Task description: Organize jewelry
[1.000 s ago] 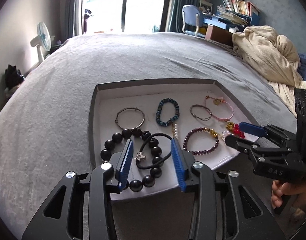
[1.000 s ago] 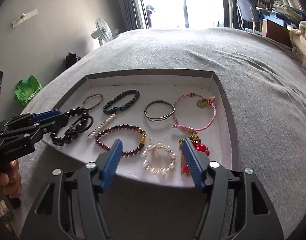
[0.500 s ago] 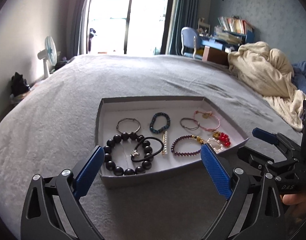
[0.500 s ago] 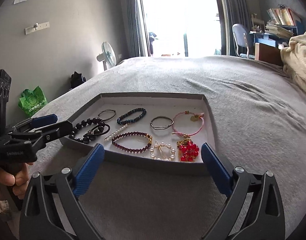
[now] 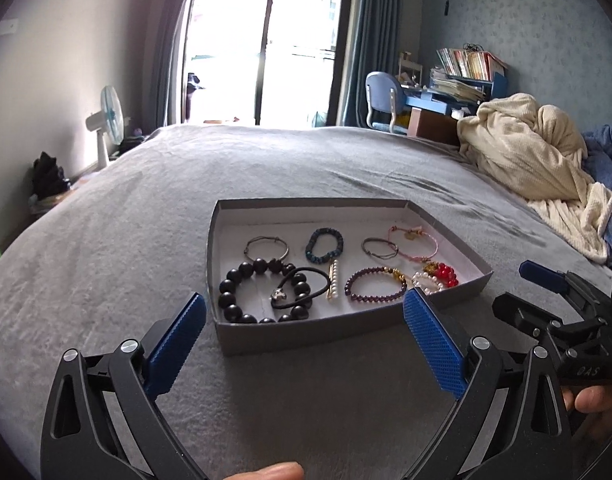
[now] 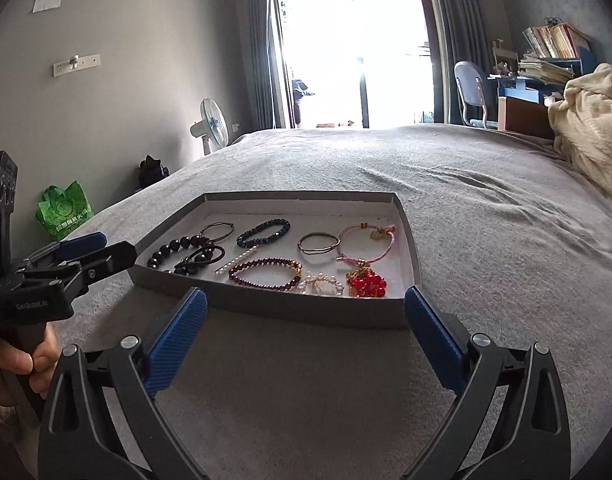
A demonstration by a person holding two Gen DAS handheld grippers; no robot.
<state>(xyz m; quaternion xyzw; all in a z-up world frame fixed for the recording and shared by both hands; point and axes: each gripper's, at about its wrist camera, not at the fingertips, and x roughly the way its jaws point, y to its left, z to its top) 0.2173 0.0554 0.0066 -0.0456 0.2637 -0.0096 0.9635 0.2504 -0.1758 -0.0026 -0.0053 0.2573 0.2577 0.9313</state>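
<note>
Bracelets sit sorted in the grey tray (image 5: 446, 298); left gripper (image 5: 303, 314) and right gripper (image 6: 303, 308) gape wide, empty — best back off gently.

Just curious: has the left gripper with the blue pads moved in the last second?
Yes. The left gripper has pulled back from the shallow grey cardboard tray, its jaws opening wide and empty.

The left gripper (image 6: 101, 254) body carries white lettering that appears to read "GenRobot.AI". Print on the green bag (image 6: 63, 210) is too small to read.
</note>
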